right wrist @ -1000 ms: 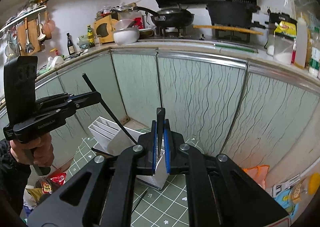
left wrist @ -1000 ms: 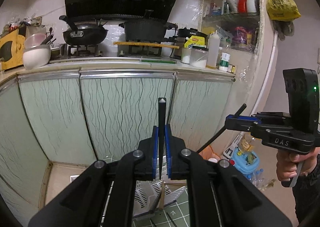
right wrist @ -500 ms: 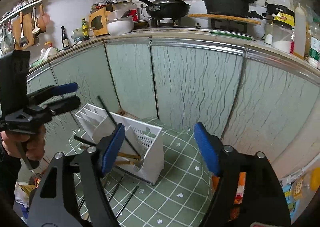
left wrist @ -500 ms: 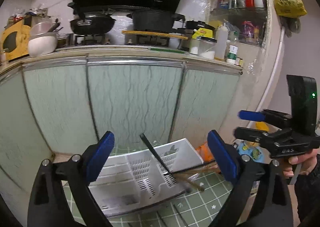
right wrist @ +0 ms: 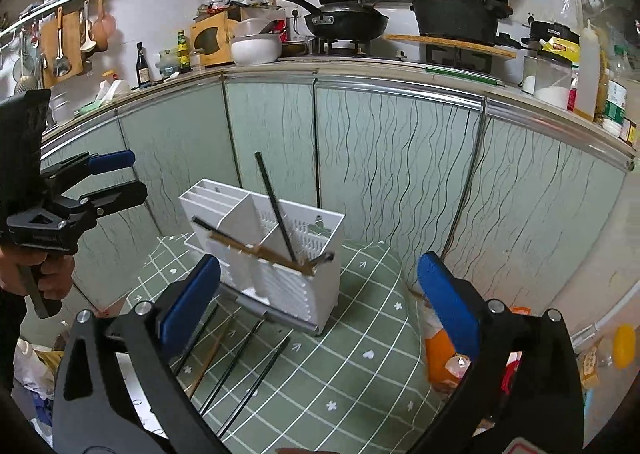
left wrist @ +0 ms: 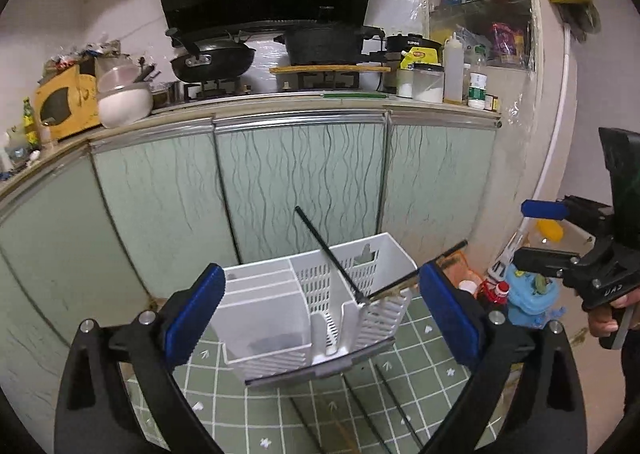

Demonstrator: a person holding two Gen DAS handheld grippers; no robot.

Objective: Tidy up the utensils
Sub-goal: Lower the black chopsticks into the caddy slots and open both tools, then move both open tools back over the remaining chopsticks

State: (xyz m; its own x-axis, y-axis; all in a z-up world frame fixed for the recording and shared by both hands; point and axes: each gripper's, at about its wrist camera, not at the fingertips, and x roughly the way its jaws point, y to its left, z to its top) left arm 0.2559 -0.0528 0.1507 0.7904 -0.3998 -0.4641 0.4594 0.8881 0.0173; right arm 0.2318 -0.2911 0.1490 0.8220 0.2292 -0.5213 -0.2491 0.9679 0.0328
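Right wrist view: both grippers, left gripper [right wrist: 112,177] and right gripper [right wrist: 320,294], are spread wide and empty. Black chopstick [right wrist: 276,209] is seen leaning in the white holder [right wrist: 288,286]; loose chopsticks [right wrist: 240,362] on the green mat [right wrist: 360,334] in front of it should be grasped mid-shaft. Left wrist view barely shows them, cut off by the frame.

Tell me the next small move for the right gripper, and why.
Probably lower the right gripper toward the loose chopsticks on the green mat and close on one. Both grippers are open and empty, the white holder already has several sticks in it, and more lie on the mat just below.
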